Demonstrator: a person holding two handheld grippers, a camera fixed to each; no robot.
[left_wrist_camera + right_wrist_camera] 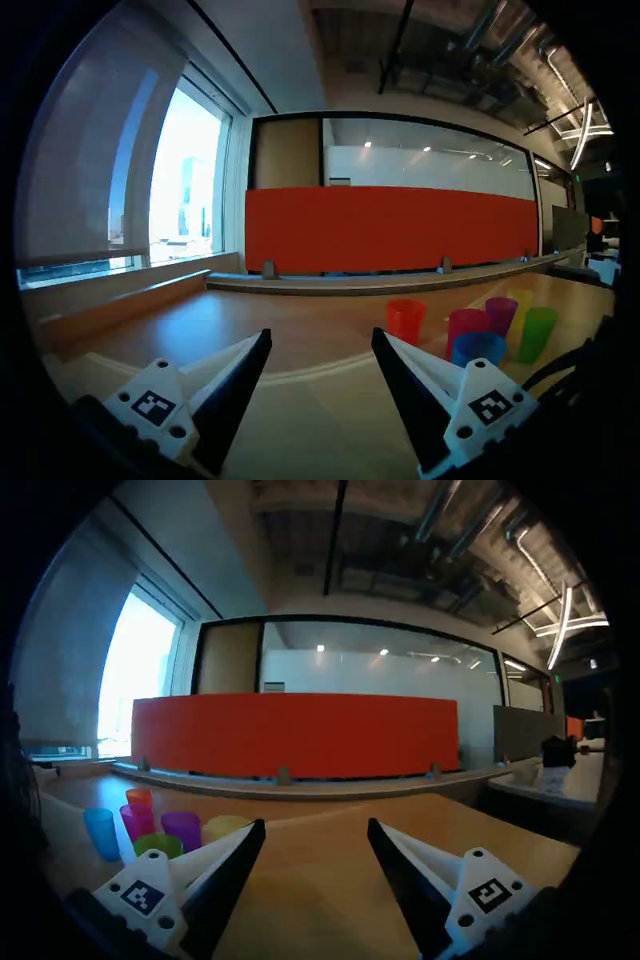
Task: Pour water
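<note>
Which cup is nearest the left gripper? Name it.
The blue cup: it stands in front of the other five, lowest in view, partly behind a finger of the left gripper.

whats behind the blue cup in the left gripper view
A pink cup stands right behind the blue cup, with a purple cup and yellow cup farther back. The blue cup covers the pink cup's base, so whether they touch is hidden.

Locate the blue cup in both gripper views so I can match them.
Left gripper view: blue cup, lower right, front of the cup cluster.
Right gripper view: blue cup, lower left, leftmost of the cluster.
Shared landmark: the long red partition behind the cups.
</note>
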